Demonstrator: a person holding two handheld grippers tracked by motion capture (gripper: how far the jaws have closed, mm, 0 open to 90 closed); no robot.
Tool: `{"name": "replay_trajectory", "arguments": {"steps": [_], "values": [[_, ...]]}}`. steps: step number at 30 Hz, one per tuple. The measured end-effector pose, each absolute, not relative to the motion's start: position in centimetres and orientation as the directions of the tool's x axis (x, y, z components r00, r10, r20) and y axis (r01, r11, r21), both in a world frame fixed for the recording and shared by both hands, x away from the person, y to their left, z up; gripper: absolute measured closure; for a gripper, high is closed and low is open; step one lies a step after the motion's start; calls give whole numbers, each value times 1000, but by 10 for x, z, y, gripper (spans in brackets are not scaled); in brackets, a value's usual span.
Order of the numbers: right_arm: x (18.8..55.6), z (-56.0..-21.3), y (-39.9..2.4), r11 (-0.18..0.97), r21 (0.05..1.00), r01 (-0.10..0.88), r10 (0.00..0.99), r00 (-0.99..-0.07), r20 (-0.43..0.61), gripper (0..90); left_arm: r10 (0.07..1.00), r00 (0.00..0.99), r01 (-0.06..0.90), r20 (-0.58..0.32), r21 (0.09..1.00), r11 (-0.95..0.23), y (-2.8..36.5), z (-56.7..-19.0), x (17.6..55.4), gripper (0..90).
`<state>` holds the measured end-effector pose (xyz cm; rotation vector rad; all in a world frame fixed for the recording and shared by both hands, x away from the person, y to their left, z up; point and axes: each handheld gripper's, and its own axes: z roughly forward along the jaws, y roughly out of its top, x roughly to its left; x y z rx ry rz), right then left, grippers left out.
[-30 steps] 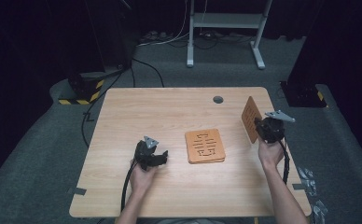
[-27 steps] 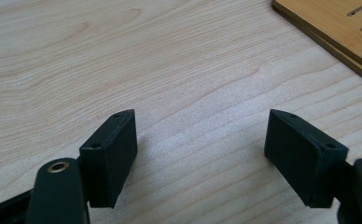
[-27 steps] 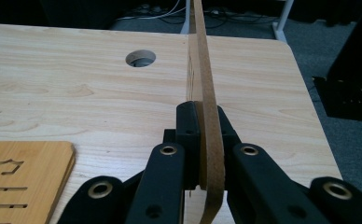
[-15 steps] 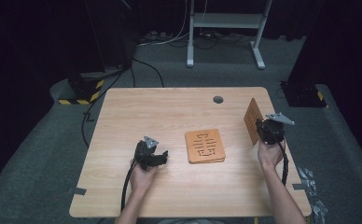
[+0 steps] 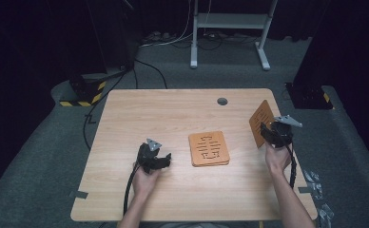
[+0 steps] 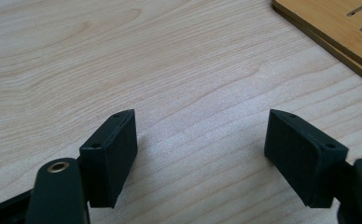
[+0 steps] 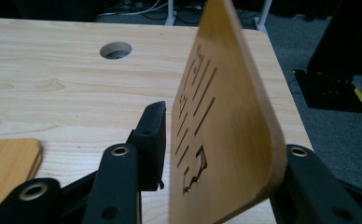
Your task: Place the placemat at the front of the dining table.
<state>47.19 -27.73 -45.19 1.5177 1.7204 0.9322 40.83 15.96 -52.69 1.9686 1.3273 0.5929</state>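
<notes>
Right tongs [image 7: 216,154] just opening, wooden board [image 7: 226,121] upright between jaws, left pad clear; right pad hidden. Left tongs [image 6: 200,158] half-open, empty, over counter [image 6: 170,56].

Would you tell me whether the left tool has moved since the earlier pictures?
No. The left tool sits equally far left of the flat wooden boards.

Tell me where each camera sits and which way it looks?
High view: above the person's side, looking forward and down on the table; both forearms, left gripper, right gripper.
Left gripper view: on the left gripper, facing bare tabletop between open jaws.
Right gripper view: on the right gripper, facing the upright slotted board; jaws just opened around it.
Shared: the flat slotted board.
</notes>
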Motion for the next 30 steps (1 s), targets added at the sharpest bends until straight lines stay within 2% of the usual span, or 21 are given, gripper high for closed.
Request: {"name": "replay_trajectory", "arguments": {"steps": [6, 25, 30], "values": [[472, -455, -284, 95, 831, 548, 993, -112, -40, 562, 926, 377, 617, -2, 747, -249, 160, -527, 408, 256], [474, -467, -307, 66, 814, 577, 995, -99, -10, 558, 927, 376, 616, -3, 748, -248, 160, -527, 408, 259], [475, -471, -315, 32, 810, 585, 996, -91, 27, 552, 927, 376, 616, -4, 748, -247, 159, -527, 408, 259]]}}
